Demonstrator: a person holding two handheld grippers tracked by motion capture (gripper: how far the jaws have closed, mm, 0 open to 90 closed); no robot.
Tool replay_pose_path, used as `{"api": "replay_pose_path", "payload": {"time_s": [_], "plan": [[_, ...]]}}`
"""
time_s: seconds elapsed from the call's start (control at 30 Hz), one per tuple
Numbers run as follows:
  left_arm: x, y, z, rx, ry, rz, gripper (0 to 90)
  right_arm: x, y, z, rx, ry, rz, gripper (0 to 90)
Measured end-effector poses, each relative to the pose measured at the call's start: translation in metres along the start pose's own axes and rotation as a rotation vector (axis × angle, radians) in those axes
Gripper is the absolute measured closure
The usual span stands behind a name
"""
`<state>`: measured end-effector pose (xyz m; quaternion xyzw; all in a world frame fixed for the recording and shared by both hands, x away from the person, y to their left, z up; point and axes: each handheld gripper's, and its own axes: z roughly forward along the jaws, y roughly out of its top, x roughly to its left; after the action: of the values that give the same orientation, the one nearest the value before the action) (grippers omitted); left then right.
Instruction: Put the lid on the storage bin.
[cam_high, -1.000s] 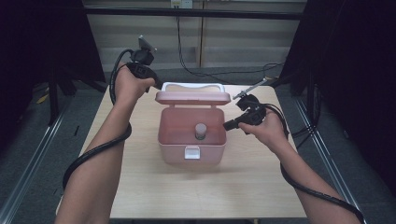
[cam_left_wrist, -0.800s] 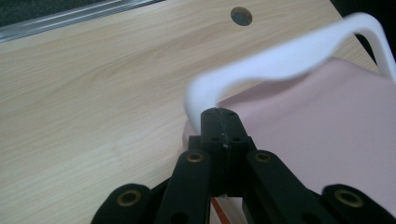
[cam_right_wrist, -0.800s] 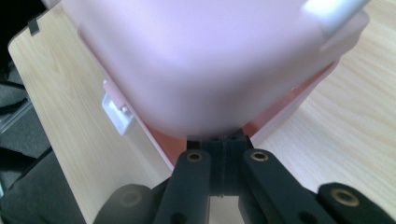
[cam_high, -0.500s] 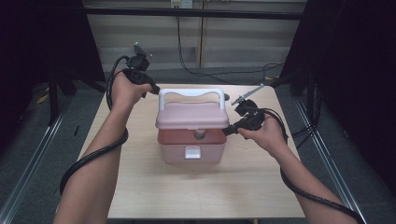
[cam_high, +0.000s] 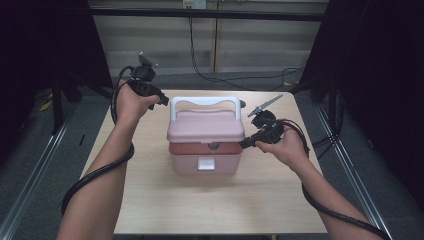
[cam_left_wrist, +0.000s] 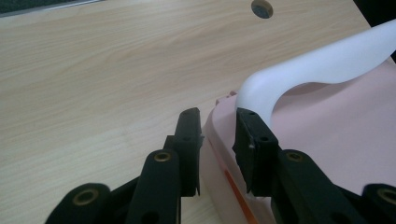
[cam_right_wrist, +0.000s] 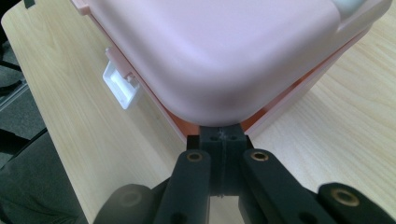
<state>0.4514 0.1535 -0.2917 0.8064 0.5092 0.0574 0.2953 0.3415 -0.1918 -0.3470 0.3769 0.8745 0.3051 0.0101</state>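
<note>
A pink lidded box with a white handle is sitting in the middle of a light wooden worktop, its lid lowered but a thin gap showing along the front. The left hand-held gripper is hovering at the lid's back left corner, its jaws having just been opening and now standing apart around the lid's edge beside the handle's foot. The right hand-held gripper is pressing its jaws together, their tips resting against the box's right corner just under the lid.
</note>
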Motion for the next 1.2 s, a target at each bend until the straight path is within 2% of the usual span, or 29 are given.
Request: {"api": "replay_pose_path", "payload": {"time_s": [0.17,0.5,0.7,1.2], "plan": [[0.004,-0.005,0.002,-0.009,0.009,-0.017,65.7,0.001,-0.003,0.0,0.005,-0.004,-0.004,90.0],[0.012,-0.014,0.004,-0.008,0.028,-0.022,56.5,0.001,-0.008,0.002,0.013,0.0,-0.007,90.0],[0.016,-0.019,0.006,0.0,0.033,-0.026,54.7,0.003,-0.011,0.006,0.035,-0.008,-0.018,90.0],[0.025,-0.032,0.016,0.011,0.044,-0.043,52.5,0.003,-0.014,0.01,0.031,-0.009,-0.016,90.0]]}}
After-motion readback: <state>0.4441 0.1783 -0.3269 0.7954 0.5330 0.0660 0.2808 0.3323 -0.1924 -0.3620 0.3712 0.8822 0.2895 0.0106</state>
